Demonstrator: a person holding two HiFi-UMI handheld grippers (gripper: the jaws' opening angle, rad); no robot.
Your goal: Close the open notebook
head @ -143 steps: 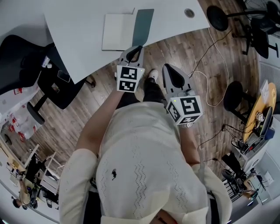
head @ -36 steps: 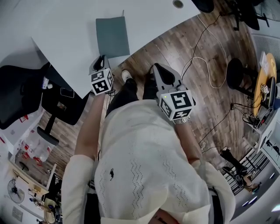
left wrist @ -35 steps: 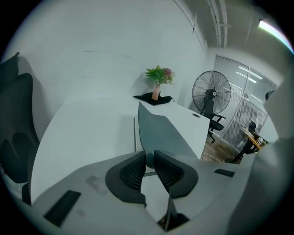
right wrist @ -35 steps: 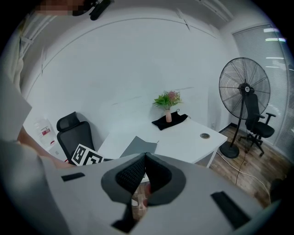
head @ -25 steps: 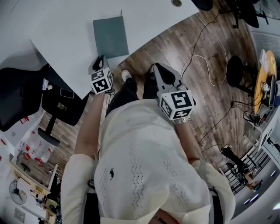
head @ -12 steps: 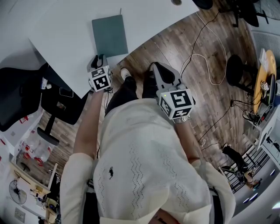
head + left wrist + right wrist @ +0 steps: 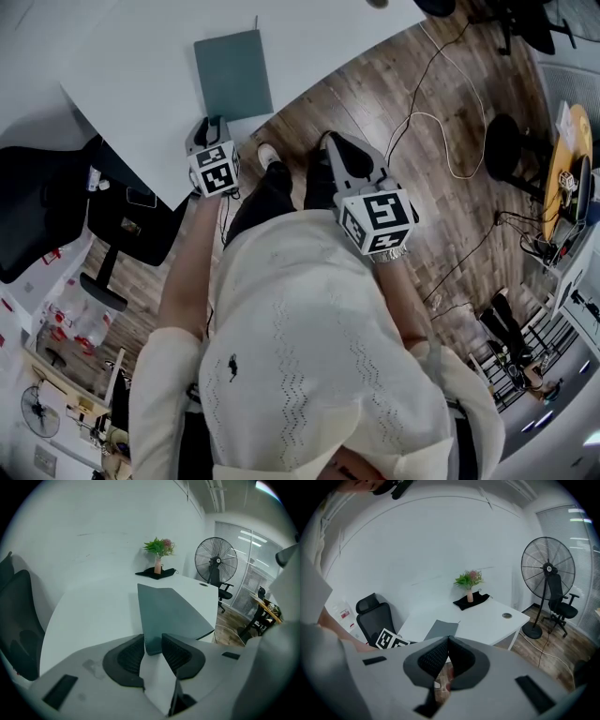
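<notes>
Closest in, the right gripper [image 7: 339, 148] hangs over the brown wood-plank floor [image 7: 375, 84] off the counter's edge, its jaws pressed together on nothing, much where it was a few seconds ago. The left gripper [image 7: 214, 124] sits at the near edge of the white matte counter [image 7: 141, 56], jaws a little apart and empty. Through their gap the left gripper view shows only the near corner of the slim grey-green hardcover notebook [image 7: 171, 613], which lies just beyond them, not between them. That notebook is what has changed: several seconds ago it lay spread with a pale page showing beside its cover, and now it lies flat and shut, cover up, near the counter's front edge, with the left gripper drawn back off it. I judge the closing done, with only the withdrawal left. At the counter's far end a small vase of green and pink sprigs [image 7: 158, 555] stands on a black cloth [image 7: 157, 573]. Beyond are a black office chair [image 7: 37, 206] beside the counter and a tall black pedestal fan [image 7: 547, 569] by the white wall
</notes>
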